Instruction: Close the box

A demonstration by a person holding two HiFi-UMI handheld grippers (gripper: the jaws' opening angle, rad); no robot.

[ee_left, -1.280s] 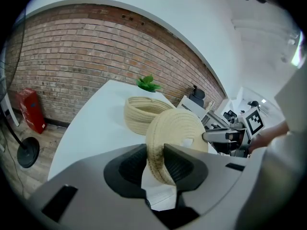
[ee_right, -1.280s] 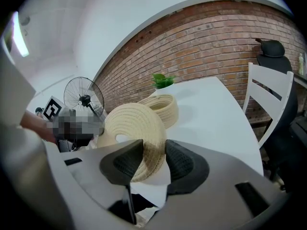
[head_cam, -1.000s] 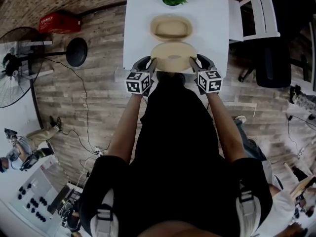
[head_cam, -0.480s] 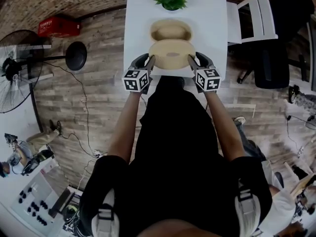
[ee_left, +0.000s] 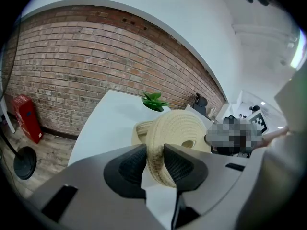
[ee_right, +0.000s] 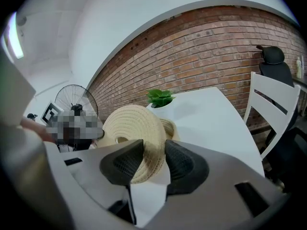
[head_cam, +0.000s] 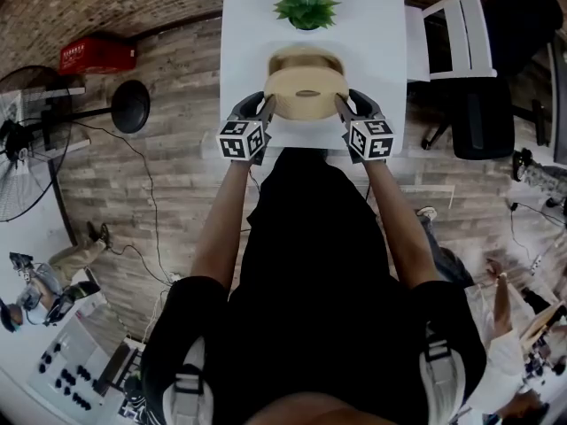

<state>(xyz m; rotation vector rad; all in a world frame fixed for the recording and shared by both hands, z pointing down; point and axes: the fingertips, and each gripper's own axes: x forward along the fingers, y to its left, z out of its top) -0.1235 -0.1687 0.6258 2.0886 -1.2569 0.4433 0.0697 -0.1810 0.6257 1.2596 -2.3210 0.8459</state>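
A round woven lid (head_cam: 306,93) of pale rope hangs flat between my two grippers, over the near part of the woven basket box (head_cam: 306,58) on the white table (head_cam: 250,25). My left gripper (head_cam: 266,109) is shut on the lid's left rim (ee_left: 154,150). On the lid's right rim (ee_right: 149,153) my right gripper (head_cam: 344,108) is shut too. The box (ee_left: 142,130) shows only as a strip of wall behind the lid in both gripper views, with its inside hidden. The lid's small centre loop (ee_left: 188,143) faces up.
A small green potted plant (head_cam: 306,5) stands at the table's far end behind the box. A white chair (head_cam: 447,27) and a dark office chair (head_cam: 492,104) stand right of the table. On the wooden floor to the left are a fan (head_cam: 22,140) and a red case (head_cam: 96,53).
Both grippers have carried the lid away from the table's near edge toward the box. The lid now covers most of the box's opening in the head view.
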